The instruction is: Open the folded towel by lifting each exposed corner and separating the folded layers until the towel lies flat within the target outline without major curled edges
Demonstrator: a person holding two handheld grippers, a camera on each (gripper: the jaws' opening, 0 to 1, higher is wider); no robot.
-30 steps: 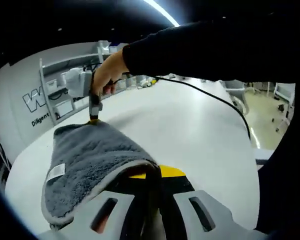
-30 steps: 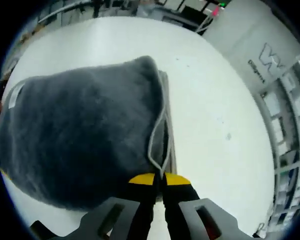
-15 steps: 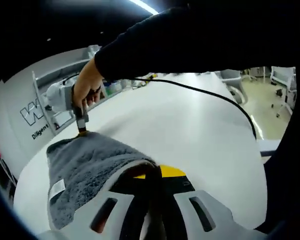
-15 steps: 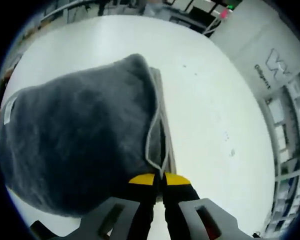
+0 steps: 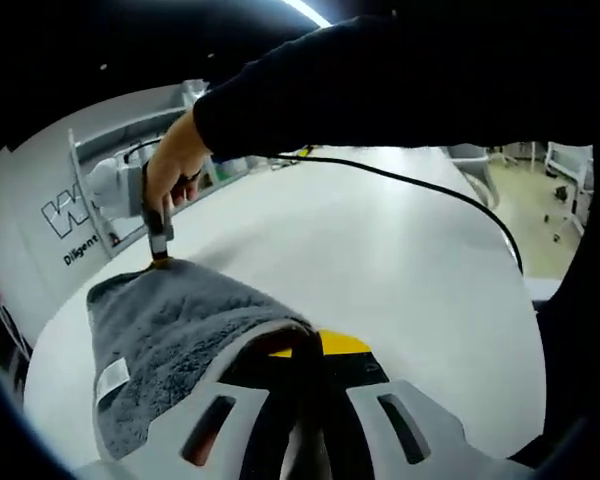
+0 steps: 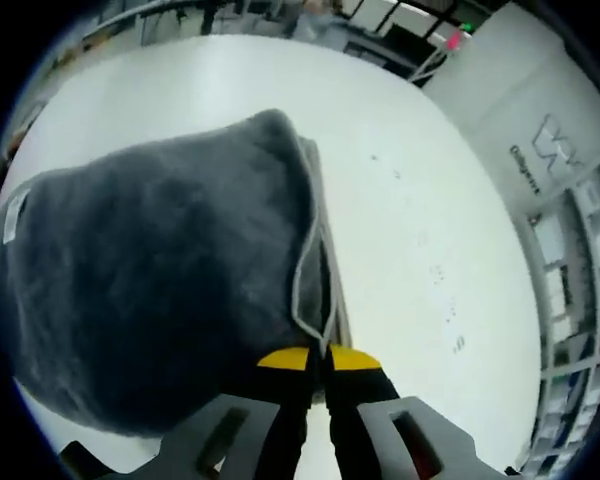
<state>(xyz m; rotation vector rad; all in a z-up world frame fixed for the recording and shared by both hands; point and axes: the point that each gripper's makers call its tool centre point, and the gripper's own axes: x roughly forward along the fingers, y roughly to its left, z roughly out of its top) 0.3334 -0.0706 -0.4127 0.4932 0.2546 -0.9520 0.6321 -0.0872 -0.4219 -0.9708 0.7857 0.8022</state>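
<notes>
Over the white tabletop [image 5: 380, 250], I see both tools clamped on grey towel [image 6: 160, 290] corners: left tool [image 5: 302, 350], right tool [image 6: 318, 357].

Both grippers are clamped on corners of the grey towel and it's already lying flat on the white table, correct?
Not flat. Both grippers, left gripper and right gripper, are clamped on the grey towel, but the right gripper view shows it draped in folded layers above the white table.
</notes>
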